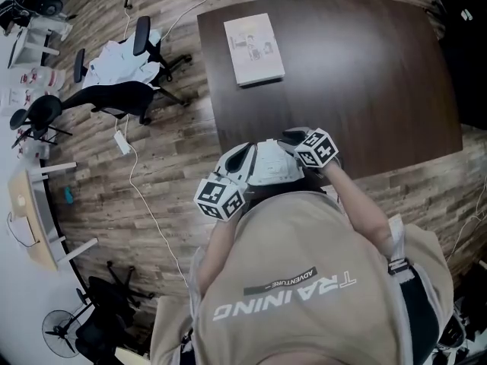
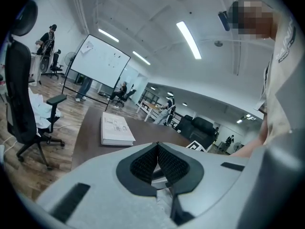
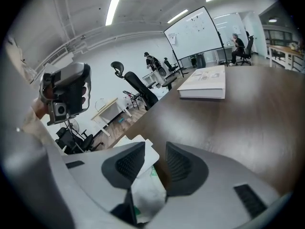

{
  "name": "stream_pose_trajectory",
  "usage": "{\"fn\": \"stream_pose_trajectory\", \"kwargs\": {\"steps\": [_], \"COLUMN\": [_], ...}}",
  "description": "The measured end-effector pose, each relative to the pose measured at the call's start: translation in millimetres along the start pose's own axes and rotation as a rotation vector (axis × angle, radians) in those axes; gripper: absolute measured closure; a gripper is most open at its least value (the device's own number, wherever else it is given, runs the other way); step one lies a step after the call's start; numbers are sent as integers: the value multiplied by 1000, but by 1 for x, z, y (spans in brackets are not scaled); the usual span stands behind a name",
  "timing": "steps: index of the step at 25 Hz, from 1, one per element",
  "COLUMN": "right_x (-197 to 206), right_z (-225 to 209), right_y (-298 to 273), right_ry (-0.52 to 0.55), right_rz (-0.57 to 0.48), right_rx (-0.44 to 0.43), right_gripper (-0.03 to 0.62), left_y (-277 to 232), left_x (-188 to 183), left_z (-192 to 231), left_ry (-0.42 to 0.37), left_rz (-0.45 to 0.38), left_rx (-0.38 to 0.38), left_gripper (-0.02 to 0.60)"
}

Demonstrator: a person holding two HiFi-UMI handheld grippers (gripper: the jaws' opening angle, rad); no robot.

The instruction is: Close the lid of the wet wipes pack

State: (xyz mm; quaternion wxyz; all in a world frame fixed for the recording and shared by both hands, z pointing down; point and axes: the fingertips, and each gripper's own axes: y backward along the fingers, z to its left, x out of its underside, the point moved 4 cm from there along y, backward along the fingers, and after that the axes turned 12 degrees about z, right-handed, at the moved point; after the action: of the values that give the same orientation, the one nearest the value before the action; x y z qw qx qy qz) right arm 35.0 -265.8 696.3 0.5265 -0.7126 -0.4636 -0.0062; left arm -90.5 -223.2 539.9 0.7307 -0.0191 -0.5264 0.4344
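Flanking one wet wipes pack (image 3: 148, 191), the left hand-held gripper (image 2: 157, 147) is closed, the right hand-held gripper (image 3: 155, 143) parted around its lid (image 3: 148, 152).

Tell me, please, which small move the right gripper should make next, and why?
Probably lower the right gripper to push the lid down onto the wet wipes pack. Its jaws stand apart and grip nothing, and the white flap is tilted up in the gap between them, so the pack is not yet closed.

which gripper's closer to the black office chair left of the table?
Left. The left gripper is at the table's near corner on the chair's side. The right gripper is beside it, farther from the chair.
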Motion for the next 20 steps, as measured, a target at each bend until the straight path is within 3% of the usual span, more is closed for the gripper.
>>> {"fn": "stream_pose_trajectory", "kwargs": {"steps": [13, 17, 20], "right_x": [14, 12, 9], "right_z": [-8, -2, 1], "right_y": [-22, -20, -19], "right_ry": [-36, -16, 16], "right_rz": [120, 137, 155], "right_rx": [-100, -157, -152], "right_gripper": [488, 490, 500], "left_y": [0, 4, 9], "left_x": [8, 12, 11], "left_z": [6, 5, 6], "left_ry": [73, 79, 77], "left_rz": [-17, -16, -25], "left_rx": [-36, -40, -46], "left_gripper": [572, 572, 572]}}
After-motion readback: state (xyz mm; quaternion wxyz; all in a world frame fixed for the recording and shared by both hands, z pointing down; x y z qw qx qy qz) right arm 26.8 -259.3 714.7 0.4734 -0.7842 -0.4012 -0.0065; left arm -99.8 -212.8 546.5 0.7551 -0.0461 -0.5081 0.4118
